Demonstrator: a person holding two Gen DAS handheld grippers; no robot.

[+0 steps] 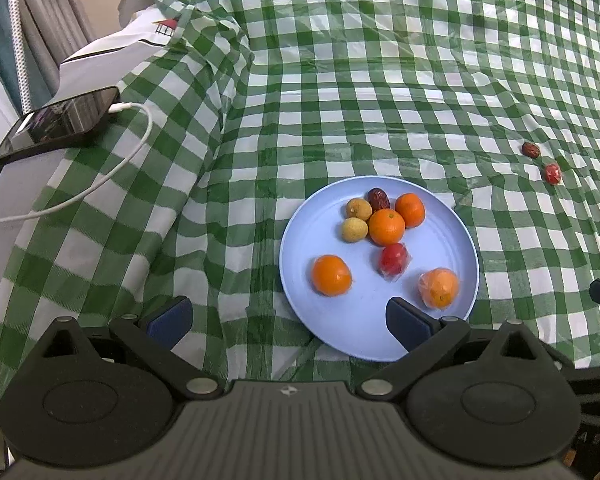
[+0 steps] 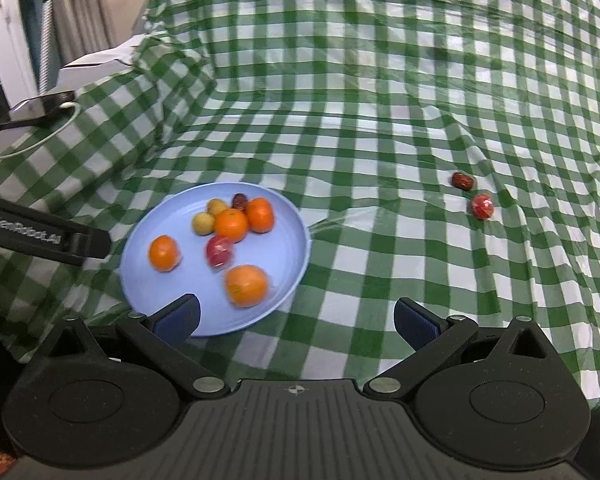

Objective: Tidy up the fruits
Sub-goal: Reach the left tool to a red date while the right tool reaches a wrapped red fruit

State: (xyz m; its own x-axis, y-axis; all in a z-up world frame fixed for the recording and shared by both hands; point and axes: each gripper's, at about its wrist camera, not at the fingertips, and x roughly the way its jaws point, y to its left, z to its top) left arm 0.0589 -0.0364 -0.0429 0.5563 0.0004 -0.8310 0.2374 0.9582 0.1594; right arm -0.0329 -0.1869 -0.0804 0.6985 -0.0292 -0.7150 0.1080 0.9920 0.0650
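Both claws hang empty, jaws spread wide: left gripper (image 1: 288, 320), right gripper (image 2: 296, 322). Oranges and small fruits sit on the blue plate (image 2: 284, 216); a date (image 2: 462, 180) and wrapped red fruit (image 2: 482, 207) lie well right of it.

Place: a home, looks like | green check cloth (image 1: 340, 80) over the table; phone (image 1: 60, 120) charging on a cable (image 1: 112, 168); curtain (image 1: 52, 12) at the back; fruit plate (image 1: 300, 260)
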